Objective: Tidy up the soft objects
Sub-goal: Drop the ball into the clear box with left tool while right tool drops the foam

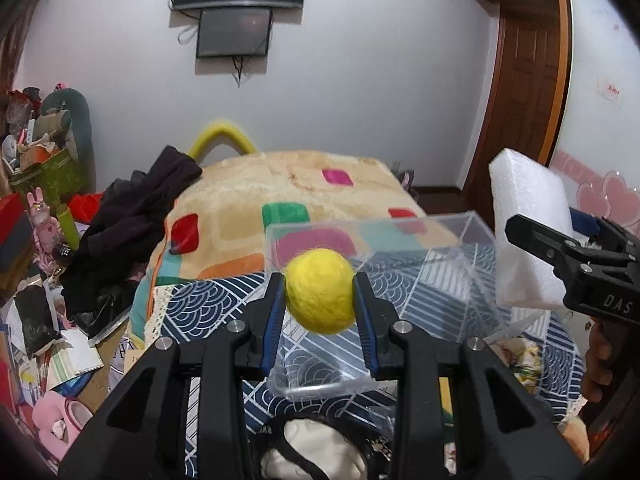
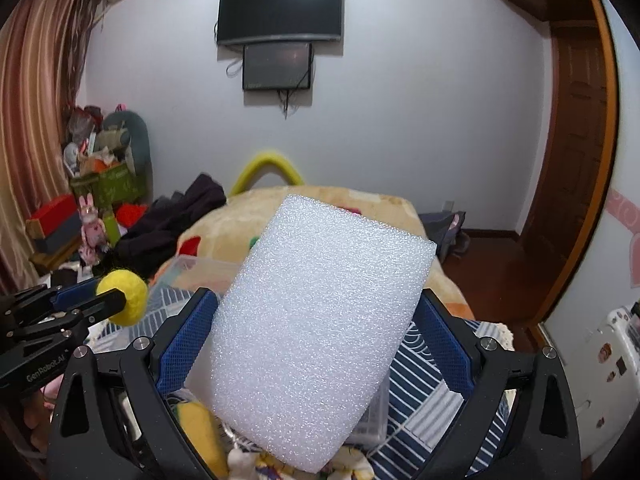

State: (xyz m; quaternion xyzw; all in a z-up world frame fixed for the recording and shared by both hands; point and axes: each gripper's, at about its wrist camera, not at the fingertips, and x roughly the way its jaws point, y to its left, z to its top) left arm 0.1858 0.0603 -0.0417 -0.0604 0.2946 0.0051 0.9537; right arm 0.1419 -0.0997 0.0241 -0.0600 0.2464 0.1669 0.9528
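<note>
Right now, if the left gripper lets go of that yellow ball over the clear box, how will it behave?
The yellow ball looks like fuzzy felt, so probably light and soft. Being round, it may roll once inside the clear box. The left gripper barely dents it, suggesting some springiness.

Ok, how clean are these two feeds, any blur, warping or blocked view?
Left wrist view: fisheye bends the door frame; the yellow felt ball in the left gripper is sharp, and the clear plastic box shows faint reflections. Right wrist view: the white foam block in the right gripper fills the centre and hides most of the bed.
</note>
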